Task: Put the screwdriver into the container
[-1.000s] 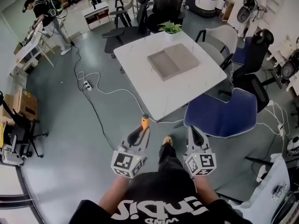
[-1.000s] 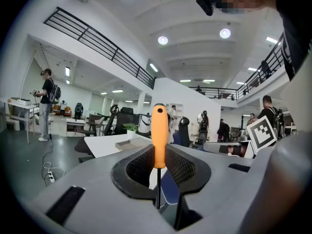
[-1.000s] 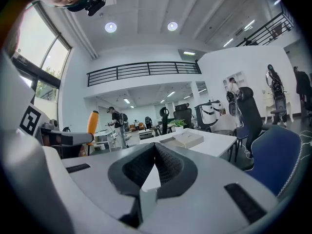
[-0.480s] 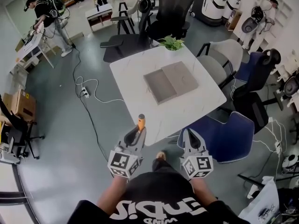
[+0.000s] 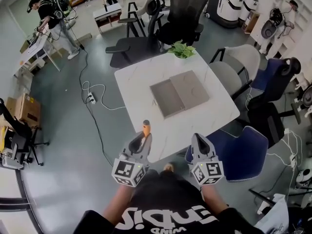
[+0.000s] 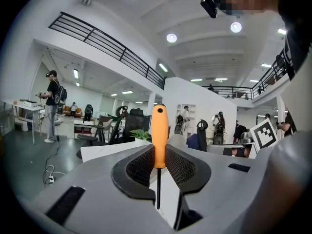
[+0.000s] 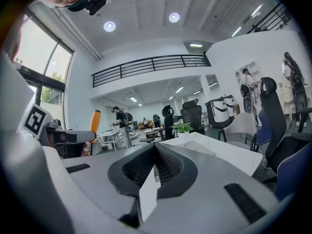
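Note:
My left gripper (image 5: 142, 140) is shut on a screwdriver (image 6: 158, 136) with an orange handle, which stands upright between the jaws, its dark shaft pointing down. In the head view the orange handle (image 5: 146, 127) sticks up at the near edge of the white table (image 5: 139, 87). A flat grey container (image 5: 179, 93) lies in the middle of that table, well beyond both grippers. My right gripper (image 5: 199, 144) is shut with nothing in it, its jaws meeting (image 7: 155, 156). From the right gripper view the screwdriver's handle (image 7: 94, 125) shows at the left.
A potted plant (image 5: 182, 49) stands at the table's far edge. Office chairs ring the table: blue (image 5: 239, 152) at the near right, grey (image 5: 233, 67) at the right, black (image 5: 183, 13) behind. A white cable and power strip (image 5: 90, 98) lie on the floor at the left. A person (image 5: 51, 16) stands far left.
Both grippers have come closer to the table's near edge; the table and container now lie nearer and more centred. The screwdriver stays gripped in the left gripper.

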Available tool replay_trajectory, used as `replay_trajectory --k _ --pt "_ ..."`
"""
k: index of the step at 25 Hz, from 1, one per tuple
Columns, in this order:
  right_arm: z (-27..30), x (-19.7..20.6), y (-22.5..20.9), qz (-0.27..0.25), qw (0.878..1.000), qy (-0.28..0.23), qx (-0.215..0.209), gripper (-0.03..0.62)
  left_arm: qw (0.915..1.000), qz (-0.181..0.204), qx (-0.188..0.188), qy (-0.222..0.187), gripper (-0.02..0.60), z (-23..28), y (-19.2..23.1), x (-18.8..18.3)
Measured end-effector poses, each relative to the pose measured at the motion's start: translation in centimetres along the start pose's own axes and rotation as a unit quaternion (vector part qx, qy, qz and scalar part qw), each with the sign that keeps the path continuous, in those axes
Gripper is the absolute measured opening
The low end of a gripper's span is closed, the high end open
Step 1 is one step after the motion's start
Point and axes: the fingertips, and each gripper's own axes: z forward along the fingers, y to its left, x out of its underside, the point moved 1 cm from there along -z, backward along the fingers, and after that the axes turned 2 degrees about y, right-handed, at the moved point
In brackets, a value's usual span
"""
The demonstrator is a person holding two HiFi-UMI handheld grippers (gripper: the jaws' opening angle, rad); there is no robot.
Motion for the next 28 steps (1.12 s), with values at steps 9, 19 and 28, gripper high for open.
replay_trajectory --k 9,19,28 --pt "2.6 -0.4 -0.1 0.007 1.0 0.008 0.012 0.012 0.9997 -0.007 0.018 0.018 0.078 2.9 2.0 0.3" --pt "5.2 -0.9 0.2 0.001 1.0 0.01 0.023 0.012 0.9981 -0.003 0.052 0.034 0.078 7.1 4.5 0.5" --pt "6.9 -0.8 -0.1 0.006 0.999 0.014 0.044 0.012 0.9851 0.1 0.117 0.076 0.078 13.9 6.6 0.8"
